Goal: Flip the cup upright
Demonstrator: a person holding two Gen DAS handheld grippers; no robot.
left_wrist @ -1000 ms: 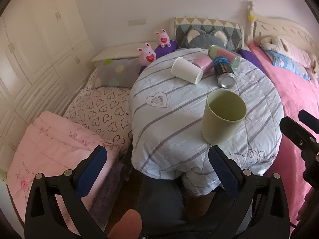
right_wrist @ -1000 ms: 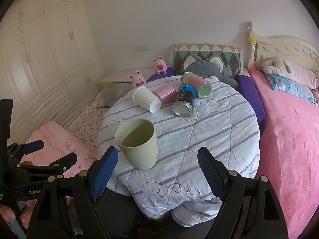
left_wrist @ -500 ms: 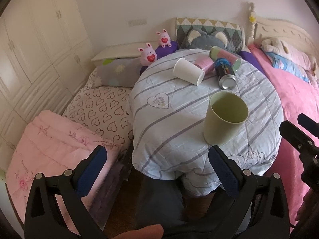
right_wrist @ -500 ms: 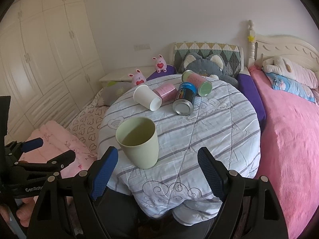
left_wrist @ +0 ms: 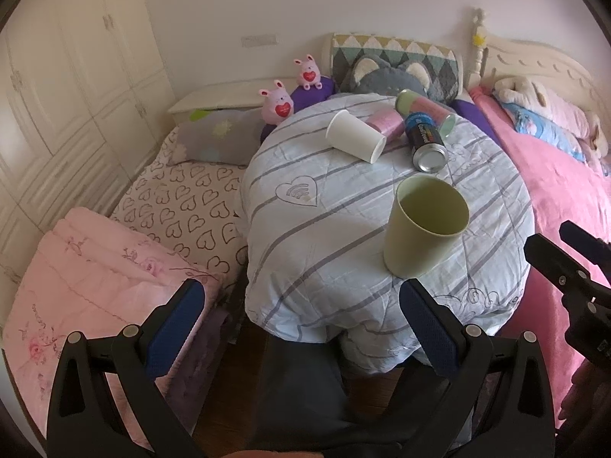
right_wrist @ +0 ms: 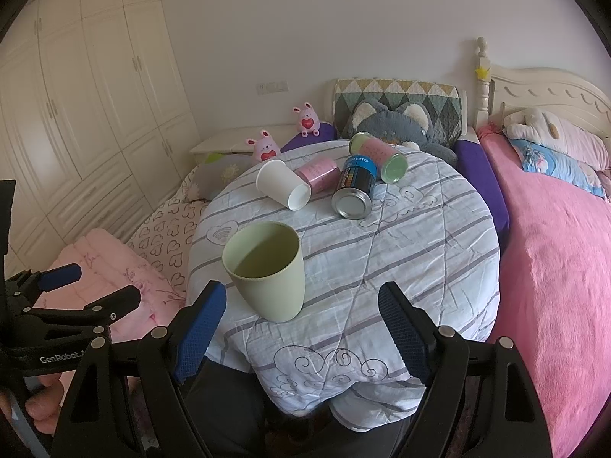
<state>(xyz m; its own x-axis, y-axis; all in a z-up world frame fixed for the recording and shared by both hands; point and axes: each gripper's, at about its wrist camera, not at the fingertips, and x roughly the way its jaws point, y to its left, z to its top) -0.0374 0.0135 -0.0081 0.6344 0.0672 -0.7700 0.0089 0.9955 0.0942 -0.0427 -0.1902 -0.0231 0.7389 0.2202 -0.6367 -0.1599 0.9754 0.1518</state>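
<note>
Cup: we see the pale green cup (left_wrist: 425,227) standing upright on the striped quilt (left_wrist: 343,229) that covers a round table, mouth up, long axis vertical, on the near part of the top.
Cup from the right: in our right wrist view the cup (right_wrist: 267,271) sits just beyond our left blue pad, untouched.
Left gripper: our left gripper (left_wrist: 305,328) is held low at the near edge of the table, level, fingers wide apart and holding nothing; the cup stands just past its right fingertip.
Right gripper: our right gripper (right_wrist: 301,328) is also at the near edge, fingers spread wide, nothing between them.
Other items: a white paper cup (right_wrist: 284,185), a pink cup (right_wrist: 319,174), a blue can (right_wrist: 353,187) and a pink-and-green canister (right_wrist: 378,156) all lie on their sides at the far side of the quilt, close together.
</note>
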